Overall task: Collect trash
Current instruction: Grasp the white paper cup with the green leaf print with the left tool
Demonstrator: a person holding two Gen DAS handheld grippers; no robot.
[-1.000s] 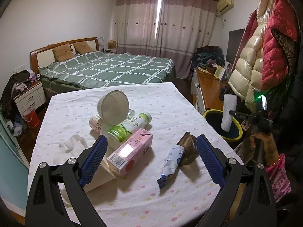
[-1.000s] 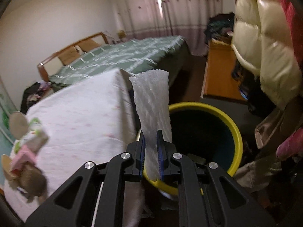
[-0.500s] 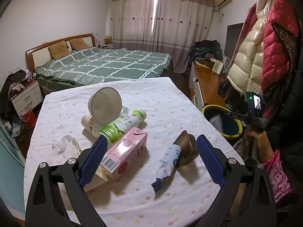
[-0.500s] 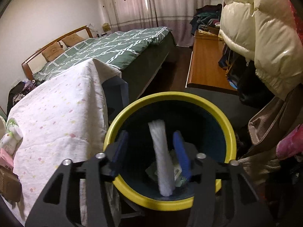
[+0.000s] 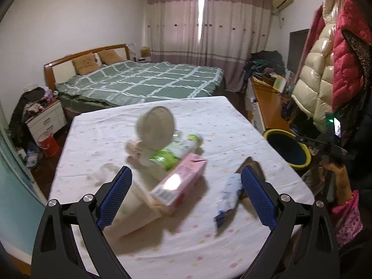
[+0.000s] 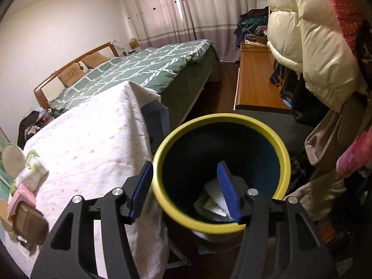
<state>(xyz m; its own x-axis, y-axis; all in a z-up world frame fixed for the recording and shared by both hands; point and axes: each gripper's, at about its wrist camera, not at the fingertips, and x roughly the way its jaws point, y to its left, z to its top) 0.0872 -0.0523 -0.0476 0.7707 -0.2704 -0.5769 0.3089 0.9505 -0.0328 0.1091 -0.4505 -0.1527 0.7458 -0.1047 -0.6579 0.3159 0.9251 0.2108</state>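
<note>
My left gripper is open above the table, its jaws either side of a pink carton. Near it lie a green-and-white bottle, a round grey lid, a blue-and-white wrapper, a brown tray and crumpled tissue. My right gripper is open and empty over the yellow-rimmed bin. The white foam net lies inside the bin with other trash. The bin also shows in the left wrist view beside the table.
The table has a white dotted cloth. A green bed stands behind it. A wooden desk and hanging coats are to the right of the bin. A nightstand and red bucket stand at the left.
My right gripper opened and let go of the white foam net, which dropped into the bin. My left gripper shifted slightly over the table trash.
</note>
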